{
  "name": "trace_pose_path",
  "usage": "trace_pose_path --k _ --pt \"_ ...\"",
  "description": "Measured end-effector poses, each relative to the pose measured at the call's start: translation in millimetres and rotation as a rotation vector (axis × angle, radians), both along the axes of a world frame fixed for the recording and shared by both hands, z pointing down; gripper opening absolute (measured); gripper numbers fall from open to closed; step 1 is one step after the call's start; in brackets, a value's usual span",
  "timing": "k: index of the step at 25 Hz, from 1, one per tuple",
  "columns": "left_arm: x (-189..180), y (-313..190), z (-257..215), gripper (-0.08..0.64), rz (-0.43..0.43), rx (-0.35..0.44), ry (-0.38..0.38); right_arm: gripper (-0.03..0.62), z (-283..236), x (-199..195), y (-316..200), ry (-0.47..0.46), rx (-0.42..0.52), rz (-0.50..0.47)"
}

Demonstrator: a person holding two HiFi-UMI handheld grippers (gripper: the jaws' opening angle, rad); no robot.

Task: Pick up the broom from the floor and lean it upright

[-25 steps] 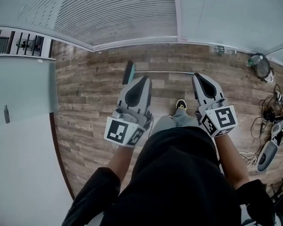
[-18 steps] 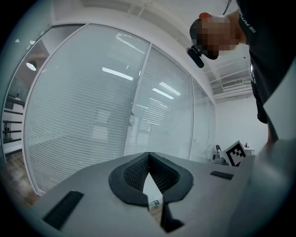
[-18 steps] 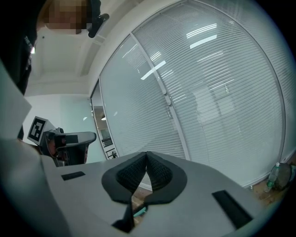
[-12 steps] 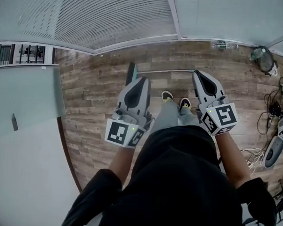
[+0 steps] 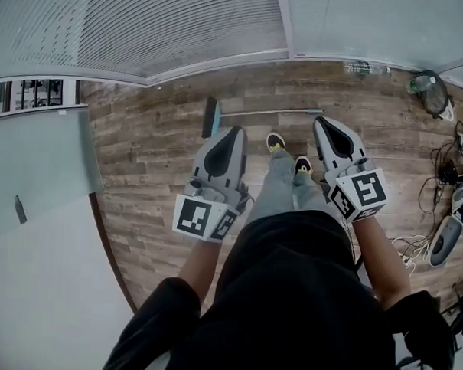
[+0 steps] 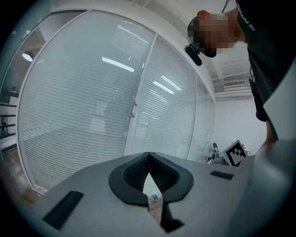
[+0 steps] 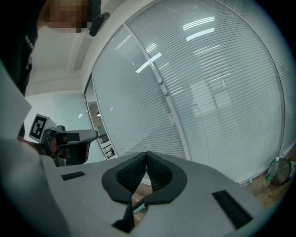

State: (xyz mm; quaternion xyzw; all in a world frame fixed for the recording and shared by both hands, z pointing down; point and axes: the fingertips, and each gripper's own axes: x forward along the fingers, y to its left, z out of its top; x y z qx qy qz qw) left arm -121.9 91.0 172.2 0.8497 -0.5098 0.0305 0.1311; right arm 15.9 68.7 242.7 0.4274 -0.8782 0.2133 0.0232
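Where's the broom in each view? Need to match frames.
Head view: broom flat on the floor, upper centre, along the blinds.
Left gripper view: not clearly in it.
Right gripper view: teal sliver at bottom centre, maybe it; can't tell.
Shared landmark: the blinds.

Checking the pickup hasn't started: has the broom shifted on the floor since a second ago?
No. The broom lies in the same spot on the floorboards, still alongside the glass wall.

Black top [image 5: 288, 298], grey trousers [image 5: 281, 194]
Black-and-yellow shoes [image 5: 275, 141]; grey left tongs [image 5: 235, 130] and right tongs [image 5: 318, 123], each bearing a black-and-white marker cube [image 5: 199, 217].
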Motion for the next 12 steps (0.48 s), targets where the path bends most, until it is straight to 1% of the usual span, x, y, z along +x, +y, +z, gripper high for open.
trace_pose_path --k 3,7,12 --pt "-18.1 -23.3 3.9 0.015 -0.007 0.001 0.024 0.015 3.9 -17.4 -20.9 0.024 -0.006 -0.008" --pt "-51.3 -51.3 5.8 0.015 -0.015 0.006 0.059 0.015 -2.7 -52.2 -49.2 0.06 0.006 -0.025" --pt "-77.0 -85.7 19.8 0.015 0.025 -0.004 0.073 0.015 -3.1 -85.2 -88.8 0.107 0.016 -0.025"
